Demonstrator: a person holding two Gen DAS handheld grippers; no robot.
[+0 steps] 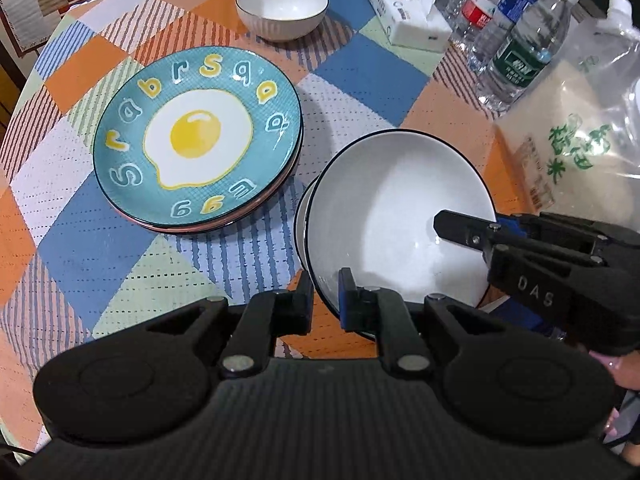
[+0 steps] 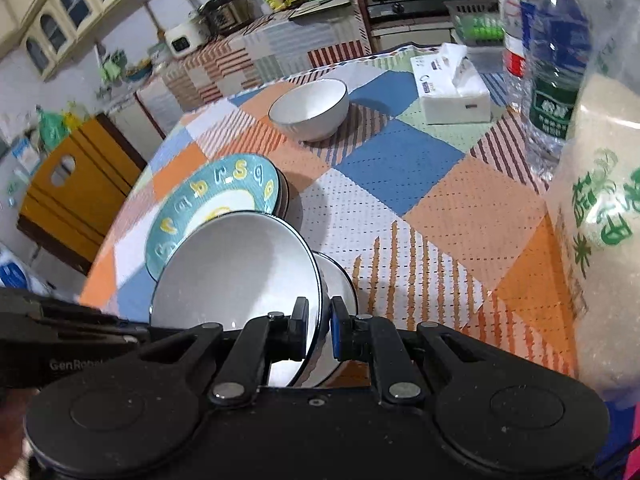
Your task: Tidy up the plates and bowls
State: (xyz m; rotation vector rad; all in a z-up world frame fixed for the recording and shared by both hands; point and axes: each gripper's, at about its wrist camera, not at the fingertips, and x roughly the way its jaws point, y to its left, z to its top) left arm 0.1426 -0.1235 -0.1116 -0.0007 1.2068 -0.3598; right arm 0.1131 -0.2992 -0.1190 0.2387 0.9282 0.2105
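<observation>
We see a round table (image 1: 360, 92) covered in a dotted, woven-looking cloth of orange, blue, white and green patches. Near its front edge a glossy white bowl (image 1: 396, 216) with a thin dark rim is tilted, sitting partly in a second bowl (image 1: 301, 216) of the same kind.

The left gripper (image 1: 326, 304) has its jaws closed on the tilted bowl's near rim, one finger outside the wall and the blue-padded one inside. The right gripper (image 1: 460, 232) reaches in from the right and pinches the rim on that side; from its own camera we see the rim held between the two narrowly set fingers of the right gripper (image 2: 319, 330).

Just left of the bowls lies a stack of plates (image 1: 198, 140) — the top one teal, smooth, printed with a fried egg ringed by letters. Farther back stands a third bowl (image 1: 282, 8), white with a ribbed outside, well apart from the others.

A white tissue box (image 1: 408, 12), clear plastic water bottles (image 1: 520, 32) and a clear bag of rice (image 1: 572, 140) with green print crowd the right side.

Only the right wrist view shows the room beyond the table — a tiled wall, a counter (image 2: 280, 52) with pots and bottles, and a yellow wooden stool (image 2: 68, 184).
</observation>
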